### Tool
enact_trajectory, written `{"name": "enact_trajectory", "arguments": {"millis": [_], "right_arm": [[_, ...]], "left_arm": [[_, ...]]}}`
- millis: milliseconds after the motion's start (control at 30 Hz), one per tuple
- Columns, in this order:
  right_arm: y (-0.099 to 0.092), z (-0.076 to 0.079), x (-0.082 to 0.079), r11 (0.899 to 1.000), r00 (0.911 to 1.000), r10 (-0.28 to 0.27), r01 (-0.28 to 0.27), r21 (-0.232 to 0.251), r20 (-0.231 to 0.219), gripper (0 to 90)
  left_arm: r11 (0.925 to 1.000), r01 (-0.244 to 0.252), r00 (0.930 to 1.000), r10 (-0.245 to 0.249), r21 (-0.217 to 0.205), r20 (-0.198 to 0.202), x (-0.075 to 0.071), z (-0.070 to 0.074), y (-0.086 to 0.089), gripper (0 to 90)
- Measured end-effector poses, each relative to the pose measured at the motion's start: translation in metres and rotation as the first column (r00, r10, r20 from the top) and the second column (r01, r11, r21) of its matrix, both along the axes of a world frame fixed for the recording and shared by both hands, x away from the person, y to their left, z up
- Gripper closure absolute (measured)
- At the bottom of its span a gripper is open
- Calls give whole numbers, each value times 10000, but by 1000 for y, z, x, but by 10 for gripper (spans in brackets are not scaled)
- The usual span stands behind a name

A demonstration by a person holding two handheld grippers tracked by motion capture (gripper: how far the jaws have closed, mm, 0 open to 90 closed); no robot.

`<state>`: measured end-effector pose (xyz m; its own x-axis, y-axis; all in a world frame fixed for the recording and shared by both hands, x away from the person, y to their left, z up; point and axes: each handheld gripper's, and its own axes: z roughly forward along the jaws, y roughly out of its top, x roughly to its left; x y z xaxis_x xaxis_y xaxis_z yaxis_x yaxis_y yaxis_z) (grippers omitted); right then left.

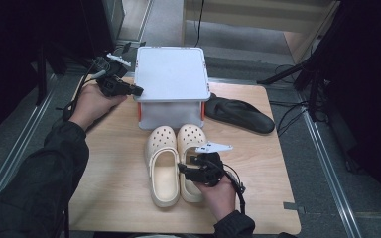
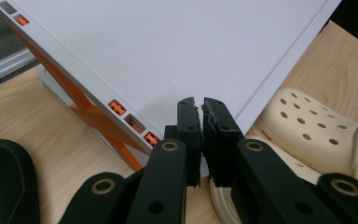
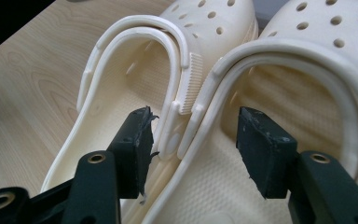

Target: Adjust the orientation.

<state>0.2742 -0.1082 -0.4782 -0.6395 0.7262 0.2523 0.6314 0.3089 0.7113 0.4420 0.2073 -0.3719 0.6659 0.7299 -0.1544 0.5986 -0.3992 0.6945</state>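
Two cream clogs stand side by side on the wooden table, the left clog (image 1: 161, 166) and the right clog (image 1: 192, 141), toes toward a white lidded box (image 1: 171, 74). My right gripper (image 1: 186, 171) is open over their heels. In the right gripper view, my right gripper (image 3: 196, 135) straddles the touching inner walls (image 3: 186, 116) of the clogs, one pad in each shoe, neither pressing. My left gripper (image 1: 131, 90) is shut and empty at the box's left edge. In the left gripper view, my left gripper (image 2: 200, 105) points over the white lid (image 2: 168, 46).
A black sandal (image 1: 240, 114) lies right of the box, near the table's far right edge. The box has orange latches (image 2: 93, 114) on its side. Bare wood (image 1: 114, 163) lies left of the clogs. Dark stands and cables surround the table.
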Motion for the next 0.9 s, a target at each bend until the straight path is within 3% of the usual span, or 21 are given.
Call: {"name": "enact_trajectory", "arguments": {"millis": [233,567,700,900], "right_arm": [[14,-8,8,9998,9996,-210,209,-30,-206,430],[38,-19,18,9916,9978,-638,651,-1120,155,419],[39,-23,23,9933,9966,-820,809,-820,-108,455],[39,-20,22,9910,9955,-944,929,-968,-110,514]], "left_arm": [[10000,-77,9999,77,-47,71,-1,-1,1,857],[10000,-82,9999,81,28,134,-2,-1,-1,848],[10000,-79,9999,79,49,151,-2,-1,-1,849],[9999,-65,9998,62,117,205,-3,-1,-2,840]]}}
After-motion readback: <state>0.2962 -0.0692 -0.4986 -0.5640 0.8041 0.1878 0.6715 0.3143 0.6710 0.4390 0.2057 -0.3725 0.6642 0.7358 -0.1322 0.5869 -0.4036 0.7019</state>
